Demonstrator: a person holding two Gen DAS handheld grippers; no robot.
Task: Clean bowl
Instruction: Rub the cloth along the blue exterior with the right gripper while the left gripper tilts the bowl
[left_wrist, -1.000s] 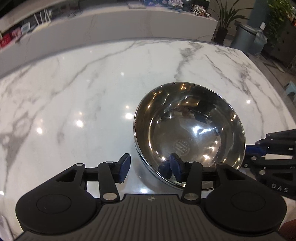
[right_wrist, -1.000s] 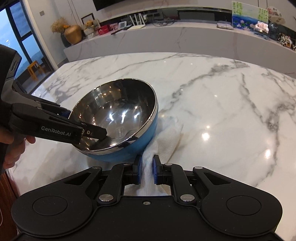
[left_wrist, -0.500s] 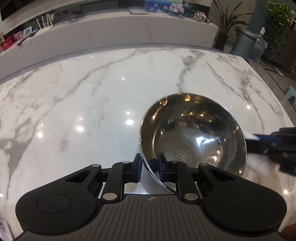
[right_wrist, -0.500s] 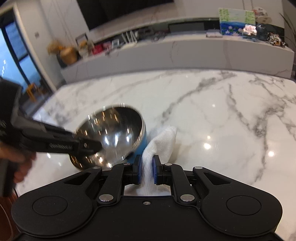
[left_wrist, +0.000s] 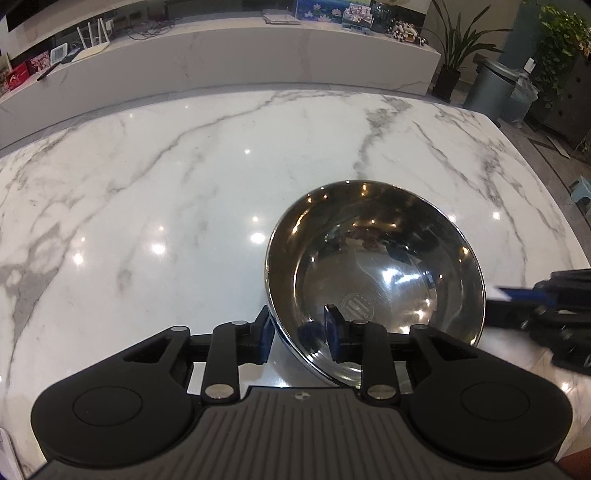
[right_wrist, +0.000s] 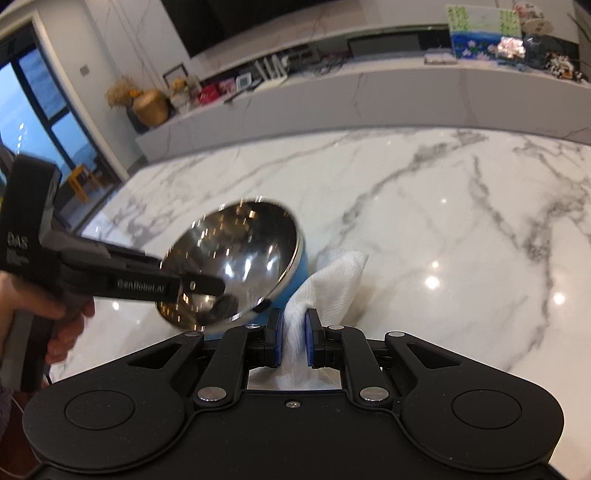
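Bowl (left_wrist: 373, 273): steel inside, blue outside, tipped up on the marble table (left_wrist: 184, 184), mouth turned toward the left gripper.
Bowl position: near table edge, in the right half of the left wrist view; left of centre in the right wrist view (right_wrist: 236, 266).
Left gripper (left_wrist: 297, 332): straddling the near rim, one blue pad outside the wall, the other pad inside the bowl.
Left jaws: opening right now, rim between them, a visible gap between the inner pad and the steel; outer pad close against the rim, contact hard to tell.
Left hand (right_wrist: 62, 325): wrapped round the gripper handle, seen at the left edge of the right wrist view.
Right gripper (right_wrist: 294, 343): clamped tight on a white cloth (right_wrist: 332, 280), pads squeezing the fabric.
Cloth: bunched, rising forward from the pads, free end just beside the bowl's blue outer wall, touching or nearly so.
Right gripper from the left wrist view (left_wrist: 506, 306): blurred, right beside the bowl's rim.
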